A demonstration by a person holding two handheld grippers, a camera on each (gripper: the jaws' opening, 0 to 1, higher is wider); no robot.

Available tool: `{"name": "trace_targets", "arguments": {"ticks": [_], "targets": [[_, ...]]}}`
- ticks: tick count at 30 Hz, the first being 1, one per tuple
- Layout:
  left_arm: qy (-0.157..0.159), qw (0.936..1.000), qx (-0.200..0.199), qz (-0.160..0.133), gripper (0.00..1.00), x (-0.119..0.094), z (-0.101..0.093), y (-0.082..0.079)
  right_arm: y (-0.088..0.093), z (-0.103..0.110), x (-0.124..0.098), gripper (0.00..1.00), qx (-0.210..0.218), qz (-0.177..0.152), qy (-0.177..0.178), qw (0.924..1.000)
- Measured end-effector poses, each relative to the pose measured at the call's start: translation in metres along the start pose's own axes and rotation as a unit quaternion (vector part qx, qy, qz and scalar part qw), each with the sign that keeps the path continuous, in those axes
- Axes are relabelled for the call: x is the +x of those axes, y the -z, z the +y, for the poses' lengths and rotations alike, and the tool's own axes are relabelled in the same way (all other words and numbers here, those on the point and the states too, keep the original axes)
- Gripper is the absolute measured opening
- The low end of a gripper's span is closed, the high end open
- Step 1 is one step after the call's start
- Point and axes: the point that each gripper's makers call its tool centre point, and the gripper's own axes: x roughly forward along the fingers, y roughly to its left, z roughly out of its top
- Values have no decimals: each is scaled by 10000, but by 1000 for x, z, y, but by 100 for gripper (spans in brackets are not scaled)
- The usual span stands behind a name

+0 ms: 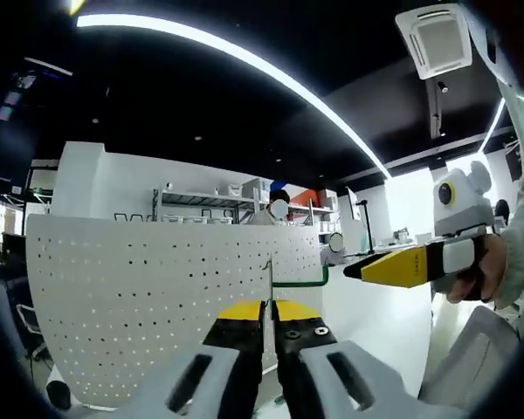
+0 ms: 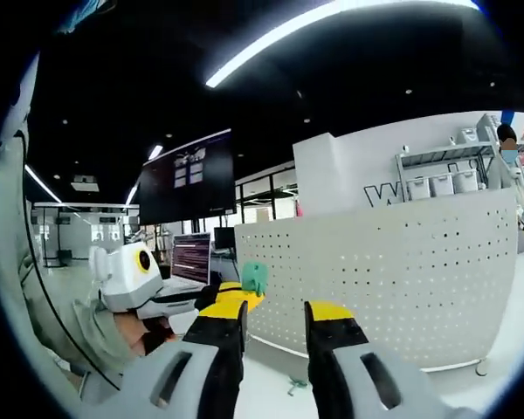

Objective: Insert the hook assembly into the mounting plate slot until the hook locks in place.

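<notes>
White perforated panel (image 1: 148,305): curved mounting plate standing upright, rows of small holes across its face; it also shows in the right gripper view (image 2: 393,279).
Hook assembly (image 1: 284,279): thin green wire piece, pinched at its vertical stem, its arm reaching sideways in front of the panel's edge; whether it touches the panel cannot be told.
Left tool (image 1: 269,316): yellow-tipped jaws pressed together on the hook assembly's stem, just in front of the panel.
Left tool, seen from the right gripper view (image 2: 231,297): yellow tip beside the panel's near edge, with a pale green part at its end.
Right tool (image 2: 275,319): jaws apart, nothing between them, pointed at the panel's lower edge.
Right tool, seen from the left gripper view (image 1: 393,266): closed-looking yellow wedge near the hook's free end, beside the panel.
Person's hand (image 1: 480,271): wrapped around the right tool's handle.
Shelving (image 1: 201,205): behind the panel, carrying small items.
</notes>
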Motion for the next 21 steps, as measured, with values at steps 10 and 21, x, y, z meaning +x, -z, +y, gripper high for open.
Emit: {"name": "trace_targets", "arguments": {"ticks": [10, 21], "targets": [[133, 9996, 116, -212, 4, 3, -14, -18, -18, 10, 10, 21, -64, -163, -191, 9997], [269, 9992, 110, -266, 4, 4, -21, -20, -20, 17, 15, 16, -174, -174, -284, 9993]]}}
